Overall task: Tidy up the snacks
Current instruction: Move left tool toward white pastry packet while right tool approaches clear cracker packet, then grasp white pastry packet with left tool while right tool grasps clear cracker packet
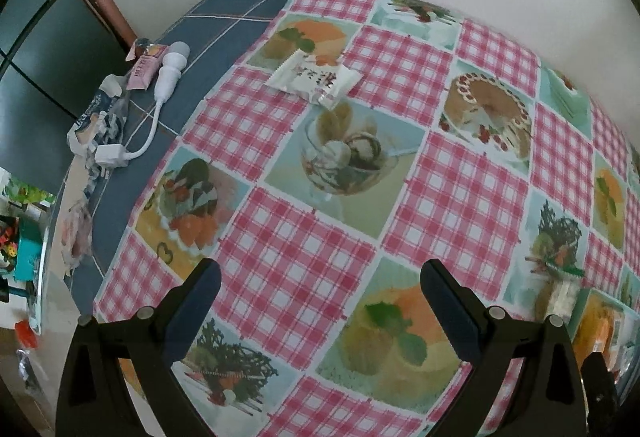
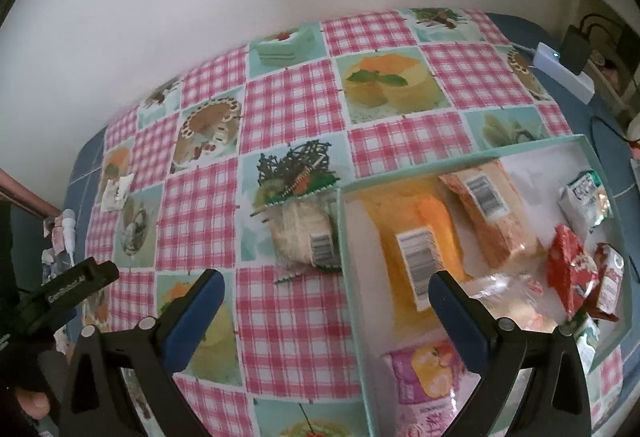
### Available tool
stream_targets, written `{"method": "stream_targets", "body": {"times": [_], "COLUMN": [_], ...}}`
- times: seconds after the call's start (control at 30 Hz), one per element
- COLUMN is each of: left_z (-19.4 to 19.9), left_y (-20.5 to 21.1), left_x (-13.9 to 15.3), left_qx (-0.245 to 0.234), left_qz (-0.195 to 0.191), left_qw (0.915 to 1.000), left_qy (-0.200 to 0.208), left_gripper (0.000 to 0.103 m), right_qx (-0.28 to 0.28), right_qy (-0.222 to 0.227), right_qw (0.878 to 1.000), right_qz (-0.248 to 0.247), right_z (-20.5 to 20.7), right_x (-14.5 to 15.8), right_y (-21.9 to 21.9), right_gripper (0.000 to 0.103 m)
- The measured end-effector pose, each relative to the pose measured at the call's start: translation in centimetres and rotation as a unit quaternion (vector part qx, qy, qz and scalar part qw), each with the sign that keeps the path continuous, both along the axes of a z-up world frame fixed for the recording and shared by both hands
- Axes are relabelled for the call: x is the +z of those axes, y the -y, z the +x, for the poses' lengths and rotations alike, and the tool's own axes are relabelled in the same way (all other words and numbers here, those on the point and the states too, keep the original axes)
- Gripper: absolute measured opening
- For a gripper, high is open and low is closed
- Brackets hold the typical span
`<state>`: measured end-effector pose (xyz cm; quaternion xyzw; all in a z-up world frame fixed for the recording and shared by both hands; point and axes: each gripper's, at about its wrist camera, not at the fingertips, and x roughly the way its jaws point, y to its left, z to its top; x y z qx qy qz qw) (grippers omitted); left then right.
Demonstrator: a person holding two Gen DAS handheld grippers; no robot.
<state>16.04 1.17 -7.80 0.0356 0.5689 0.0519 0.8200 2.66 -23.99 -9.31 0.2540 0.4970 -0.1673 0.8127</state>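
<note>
A white snack packet [image 1: 314, 79] lies on the chequered tablecloth [image 1: 304, 257], far ahead of my open, empty left gripper [image 1: 320, 291]; it also shows small at the far left in the right wrist view [image 2: 116, 192]. A pale wrapped cake with a barcode [image 2: 304, 241] lies on the cloth just left of the teal box [image 2: 352, 317]. The box holds an orange packet [image 2: 416, 249], a wrapped loaf [image 2: 492, 213], red packets [image 2: 572, 273], a pink packet [image 2: 428, 381] and a white-green packet [image 2: 584, 201]. My right gripper [image 2: 326, 301] is open and empty above the box's left wall.
At the table's left edge lie a white plug with cable [image 1: 168, 77], a pink packet [image 1: 144, 71] and crumpled wrappers [image 1: 100, 121]. A white adapter [image 2: 564, 71] and black cables sit at the far right. A white wall runs behind the table.
</note>
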Motion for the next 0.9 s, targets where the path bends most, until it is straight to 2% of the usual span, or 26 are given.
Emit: {"method": "stream_targets", "body": {"times": [0.23,0.53,0.6,0.9], "left_z": [1.5,2.5,2.7,3.5], "left_y": [-0.2,0.4,0.5,0.6], "left_x": [-0.6,-1.7,-1.8,-2.6], "left_qx": [0.006,0.0,0.0,0.002], "left_qz": [-0.005,-0.005,-0.004,-0.005], "left_qw": [1.0,0.9999,0.9999,0.9997], "left_qy": [-0.004,-0.014,-0.015,-0.024], "left_gripper": [0.1,0.1,0.1,0.1], "right_qx": [0.008,0.026,0.032,0.047], "right_qy": [-0.004,-0.007,-0.008,-0.021], "right_qw": [1.0,1.0,0.999,0.999], "right_qz": [-0.001,-0.005,-0.006,-0.019], "right_z": [2.4,4.8,5.3,6.7], "right_x": [-0.9,-2.0,-2.3,-3.8], "right_y": [-0.6,-1.7,-2.1,-2.6], "right_gripper": [0.101,0.09,0.079,0.075]}}
